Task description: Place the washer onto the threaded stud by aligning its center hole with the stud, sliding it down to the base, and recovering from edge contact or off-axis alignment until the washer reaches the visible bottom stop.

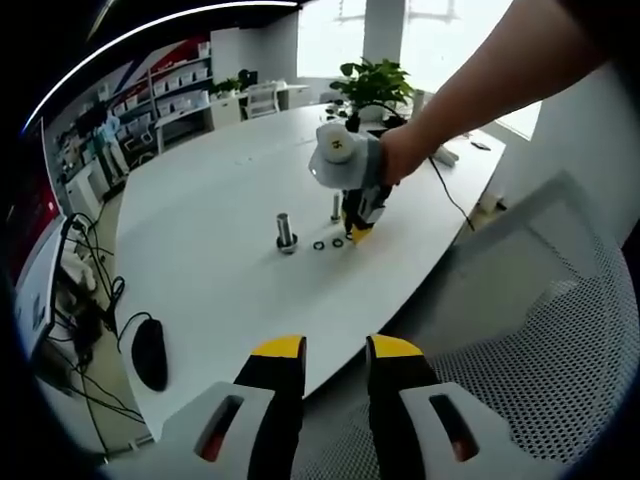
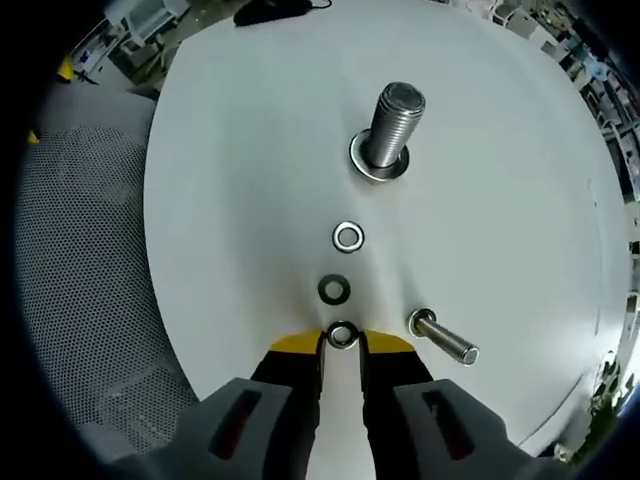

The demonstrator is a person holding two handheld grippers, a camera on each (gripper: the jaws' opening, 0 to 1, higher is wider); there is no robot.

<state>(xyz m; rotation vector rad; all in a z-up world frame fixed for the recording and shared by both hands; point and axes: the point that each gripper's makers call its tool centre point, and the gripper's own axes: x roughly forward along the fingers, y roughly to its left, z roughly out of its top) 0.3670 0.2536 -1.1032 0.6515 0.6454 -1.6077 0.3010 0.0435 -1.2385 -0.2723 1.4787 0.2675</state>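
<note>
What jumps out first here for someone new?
In the right gripper view, the big threaded stud stands upright on the white table, with two washers in a line running from it toward the right gripper. A third washer sits at that gripper's yellow tips. A smaller bolt stands to the right. The left gripper hangs back off the table edge.

The nearest washer (image 2: 341, 335) is partly hidden between the jaws; contact unclear.
</note>
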